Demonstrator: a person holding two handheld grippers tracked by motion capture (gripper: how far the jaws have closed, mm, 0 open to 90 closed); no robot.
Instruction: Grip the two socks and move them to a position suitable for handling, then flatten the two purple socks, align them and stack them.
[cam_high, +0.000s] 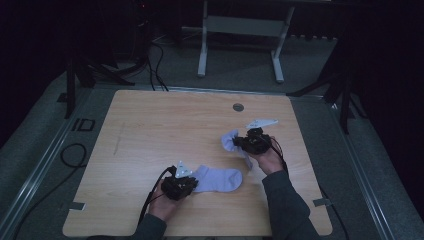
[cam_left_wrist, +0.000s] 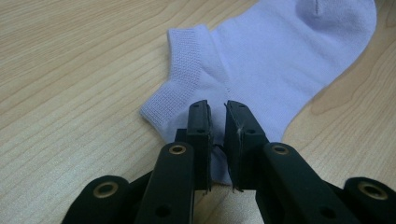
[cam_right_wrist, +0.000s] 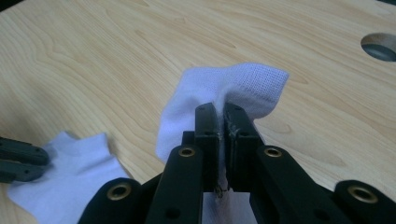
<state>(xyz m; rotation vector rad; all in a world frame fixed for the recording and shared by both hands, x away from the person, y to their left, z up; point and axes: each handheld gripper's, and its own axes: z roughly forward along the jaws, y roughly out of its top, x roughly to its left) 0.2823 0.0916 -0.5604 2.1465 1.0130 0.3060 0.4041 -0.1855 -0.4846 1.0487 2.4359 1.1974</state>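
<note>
1. Your right gripper (cam_high: 248, 141) sits in the middle right of the high view. Its jaws are squeezed tight on a pale sock (cam_right_wrist: 224, 93), and the sock hangs off the table (cam_high: 150, 130).
2. Your left gripper (cam_high: 186, 184) sits at the lower middle of the high view. Its jaws are nearly closed on the cuff edge of the other sock (cam_high: 220, 179), which lies flat on the wood. A thin gap shows between the jaws, and the cloth goes into it, so it looks like a light pinch.
3. Lift the hanging sock slowly, so it does not slip out.
4. Keep the flat sock pinned down, so you can lay the hanging sock on it neatly, I think.
5. The left gripper view shows the cuff (cam_left_wrist: 184, 81) and its ribbed edge up close. The high view is too dim for that.
6. The right gripper view shows a round hole (cam_right_wrist: 380, 46) in the table at the upper right, and the flat sock at the lower left.
</note>
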